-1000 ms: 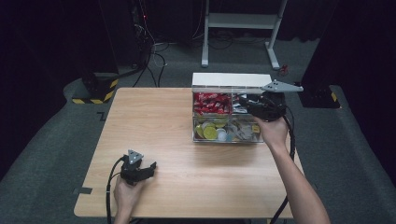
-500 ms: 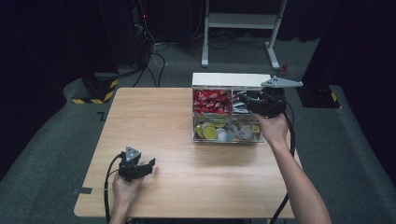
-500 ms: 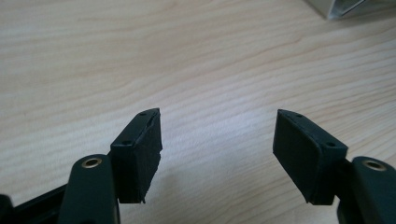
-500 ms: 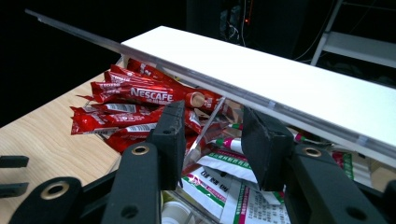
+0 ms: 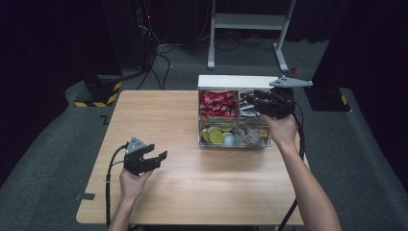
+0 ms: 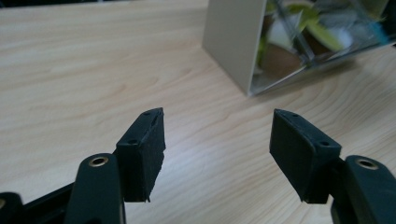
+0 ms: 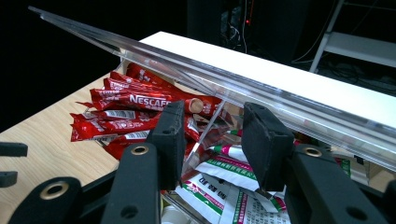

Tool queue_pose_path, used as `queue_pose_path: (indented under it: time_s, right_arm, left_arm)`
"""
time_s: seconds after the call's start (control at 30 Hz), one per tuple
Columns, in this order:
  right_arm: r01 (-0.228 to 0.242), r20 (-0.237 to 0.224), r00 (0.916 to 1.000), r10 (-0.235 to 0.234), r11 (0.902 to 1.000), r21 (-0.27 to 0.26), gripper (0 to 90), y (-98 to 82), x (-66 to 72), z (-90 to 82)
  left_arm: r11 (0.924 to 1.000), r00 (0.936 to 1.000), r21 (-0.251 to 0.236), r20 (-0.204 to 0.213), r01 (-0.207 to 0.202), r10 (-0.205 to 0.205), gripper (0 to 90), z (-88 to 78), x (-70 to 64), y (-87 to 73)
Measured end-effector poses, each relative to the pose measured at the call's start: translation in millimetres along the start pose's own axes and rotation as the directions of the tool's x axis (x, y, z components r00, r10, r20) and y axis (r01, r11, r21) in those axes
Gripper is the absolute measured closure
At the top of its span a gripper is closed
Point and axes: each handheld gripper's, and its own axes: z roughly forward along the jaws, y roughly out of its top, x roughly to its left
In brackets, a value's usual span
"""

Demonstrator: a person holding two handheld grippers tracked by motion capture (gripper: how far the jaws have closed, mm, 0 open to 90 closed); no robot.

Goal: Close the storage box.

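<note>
A clear compartment box (image 5: 235, 142) stands at the table's back right. Red sachets (image 5: 217, 103) fill its back left cell, and round yellow and green pieces (image 5: 215, 136) lie in the front left one. My right gripper (image 5: 251, 101) hovers over the back of the box. In the right gripper view my right gripper (image 7: 212, 126) is shut on a clear tab of the raised lid (image 7: 261, 88), above red sachets (image 7: 126, 112) and white-green sachets (image 7: 224, 186). My left gripper (image 5: 159, 160) is held above the table's front left, open and holding nothing (image 6: 217, 149). Its jaws have just been closing a little.
The wooden table (image 5: 159, 120) stretches bare between the hands. The box's beige side wall (image 6: 231, 42) stands ahead of the left jaws. On the floor beyond the table are a white stand (image 5: 250, 21), cables and a yellow-black striped base (image 5: 103, 94).
My left hand has lifted its gripper off the table and slightly forward. The right gripper has stayed at the box lid.
</note>
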Motion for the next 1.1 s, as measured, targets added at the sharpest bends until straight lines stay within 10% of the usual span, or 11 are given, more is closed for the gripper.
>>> queue_pose_path:
  time_s: [0.33, 1.1]
  right_arm:
    - [0.007, 0.004, 1.0000, -0.007, 0.9999, 0.010, 59.1, 6.2, -1.7, 1.5]
    - [-0.005, -0.007, 1.0000, 0.005, 0.9999, 0.010, 59.6, 10.4, -4.4, 3.6]
  left_arm:
    - [0.9940, 0.9947, -0.079, 0.063, -0.076, 0.081, 37.1, 2.4, -12.7, 55.5]
    - [0.9816, 0.9721, -0.162, 0.193, -0.102, 0.133, 43.3, 29.3, -38.3, 137.5]
